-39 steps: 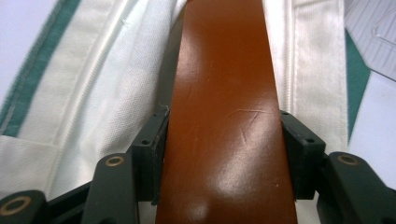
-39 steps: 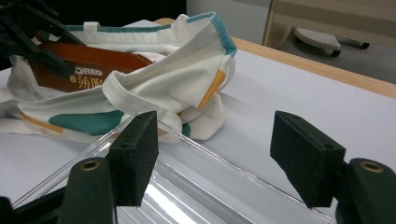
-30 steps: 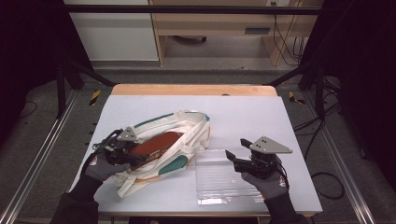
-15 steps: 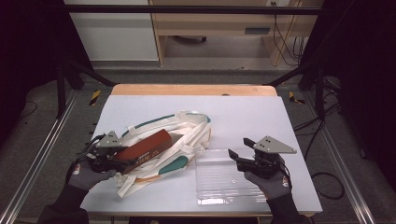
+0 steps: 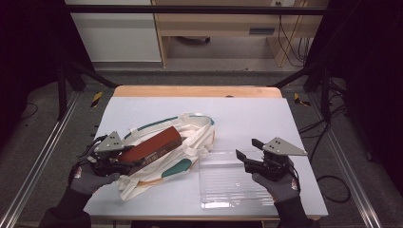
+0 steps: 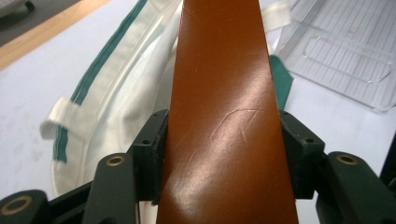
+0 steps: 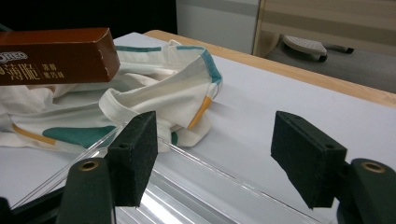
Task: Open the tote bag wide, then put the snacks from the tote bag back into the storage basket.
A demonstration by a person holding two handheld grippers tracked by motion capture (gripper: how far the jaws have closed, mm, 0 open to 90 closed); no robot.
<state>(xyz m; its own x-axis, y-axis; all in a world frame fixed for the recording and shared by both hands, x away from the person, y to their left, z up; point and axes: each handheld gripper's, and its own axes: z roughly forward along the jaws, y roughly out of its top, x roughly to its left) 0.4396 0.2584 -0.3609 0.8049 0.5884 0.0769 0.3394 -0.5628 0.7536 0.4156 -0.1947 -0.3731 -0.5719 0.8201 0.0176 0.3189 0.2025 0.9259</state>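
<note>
A long brown box (image 5: pixel 154 145) is lifted clear above a cream cloth bag (image 5: pixel 192 135) with green trim, which lies on the white table (image 5: pixel 247 118). My left gripper (image 5: pixel 124 164) is shut on the box's near end; in the left gripper view both pads press the box (image 6: pixel 224 116) from its sides. The box (image 7: pixel 56 53) hangs above the bag (image 7: pixel 159 88) in the right gripper view. My right gripper (image 5: pixel 246 149) hovers open over the far edge of a clear plastic tray (image 5: pixel 233 183), nothing between its pads (image 7: pixel 137 156).
The clear tray (image 7: pixel 187 186) lies flat at the table's front right, touching the bag's edge. A wooden strip (image 5: pixel 195 91) runs along the table's far edge. Dark metal frame rails flank the table on both sides.
My left gripper has pulled the brown box out of the bag, back toward the left and upward. The right gripper has hardly moved.
</note>
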